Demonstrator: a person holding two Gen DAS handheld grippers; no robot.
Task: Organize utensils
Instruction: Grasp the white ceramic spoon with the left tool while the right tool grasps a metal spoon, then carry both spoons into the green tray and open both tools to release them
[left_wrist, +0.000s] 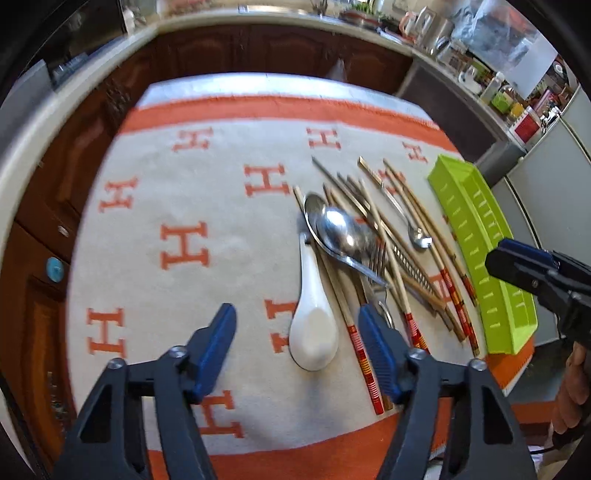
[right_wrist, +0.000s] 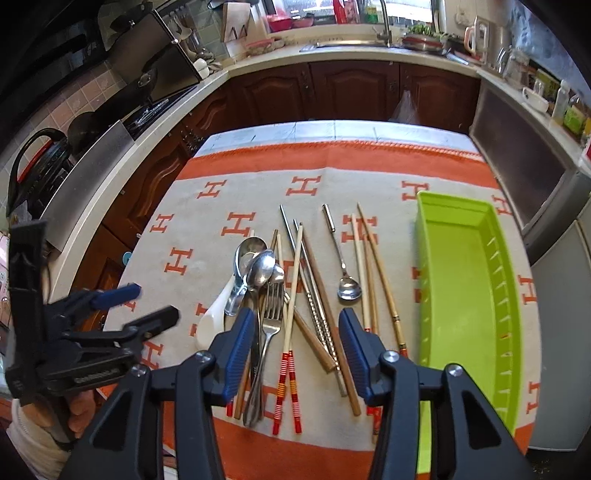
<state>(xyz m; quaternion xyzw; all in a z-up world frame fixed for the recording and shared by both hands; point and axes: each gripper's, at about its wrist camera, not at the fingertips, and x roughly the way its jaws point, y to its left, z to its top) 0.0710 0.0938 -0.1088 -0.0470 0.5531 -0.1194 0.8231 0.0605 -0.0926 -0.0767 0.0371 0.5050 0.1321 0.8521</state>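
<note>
Left wrist view: left gripper is seen with jaws apart, nothing gripped. A white ceramic soup spoon lies between the blue pads, untouched. Just ahead, a pile of steel spoons, a steel fork and wooden chopsticks is spread on the beige cloth with orange H print. A lime-green plastic tray sits to its right.

Right wrist view: right gripper is also seen parted, holding nothing. Red-banded chopsticks and fork lie between its pads. Tray is to its right, empty. Left gripper is seen at its left.
</note>
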